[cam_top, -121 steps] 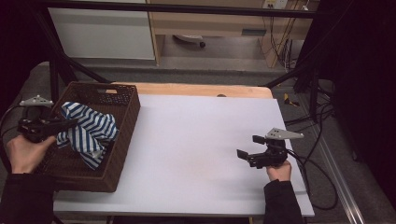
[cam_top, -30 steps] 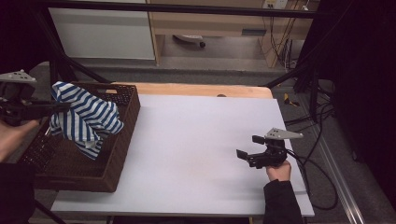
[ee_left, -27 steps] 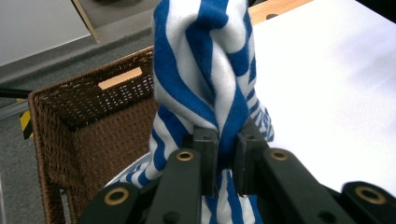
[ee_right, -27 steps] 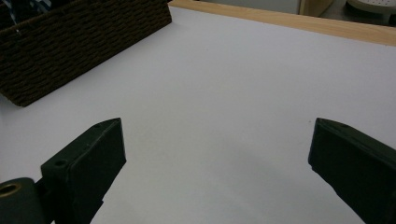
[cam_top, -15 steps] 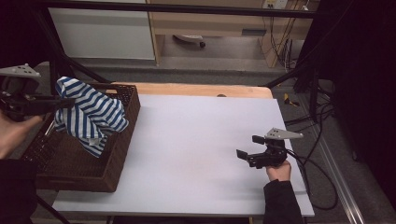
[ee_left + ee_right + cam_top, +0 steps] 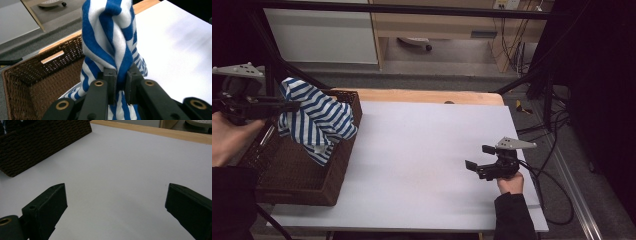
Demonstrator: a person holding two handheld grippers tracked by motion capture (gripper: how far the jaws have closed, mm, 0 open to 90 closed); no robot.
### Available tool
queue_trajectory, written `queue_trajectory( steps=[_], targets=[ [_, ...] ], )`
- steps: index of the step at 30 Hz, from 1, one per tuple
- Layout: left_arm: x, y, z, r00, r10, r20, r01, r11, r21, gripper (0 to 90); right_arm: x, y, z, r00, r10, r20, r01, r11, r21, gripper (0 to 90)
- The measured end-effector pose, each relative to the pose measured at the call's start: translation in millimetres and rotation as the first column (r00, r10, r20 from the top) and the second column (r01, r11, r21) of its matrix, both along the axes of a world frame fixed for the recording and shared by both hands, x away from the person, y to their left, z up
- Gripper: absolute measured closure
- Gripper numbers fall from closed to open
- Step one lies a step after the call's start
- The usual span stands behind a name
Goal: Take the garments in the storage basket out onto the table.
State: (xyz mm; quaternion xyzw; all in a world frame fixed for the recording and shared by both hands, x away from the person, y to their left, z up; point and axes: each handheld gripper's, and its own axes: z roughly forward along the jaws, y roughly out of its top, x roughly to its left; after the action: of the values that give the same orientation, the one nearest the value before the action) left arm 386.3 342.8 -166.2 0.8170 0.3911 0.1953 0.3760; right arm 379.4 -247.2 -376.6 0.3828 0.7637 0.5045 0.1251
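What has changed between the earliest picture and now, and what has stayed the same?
The left claw, shut on the striped cloth, has lifted it up out of the wicker basket; the cloth now hangs over the basket's far right corner. The right claw stays open and resting on the white table; the basket has not moved.

The shirt was soft striped knit cloth, matt and slightly fuzzy. The basket was rough brown wicker, tightly woven. The table had a smooth, matt white top with a bare wood edge, and the left gripper looked like matt black plastic.
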Motion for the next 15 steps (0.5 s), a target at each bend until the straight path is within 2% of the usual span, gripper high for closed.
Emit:
queue_trajectory(
  steps=[15],
  targets=[
    [2.6,-25.5,10.6,0.9988,-0.047,0.014,0.047,0.9989,0.009,81.8,0.4,0.7,-0.8,1.0,0.002,0.001,-0.002,1.0,-0.004,4.4]
  ],
)
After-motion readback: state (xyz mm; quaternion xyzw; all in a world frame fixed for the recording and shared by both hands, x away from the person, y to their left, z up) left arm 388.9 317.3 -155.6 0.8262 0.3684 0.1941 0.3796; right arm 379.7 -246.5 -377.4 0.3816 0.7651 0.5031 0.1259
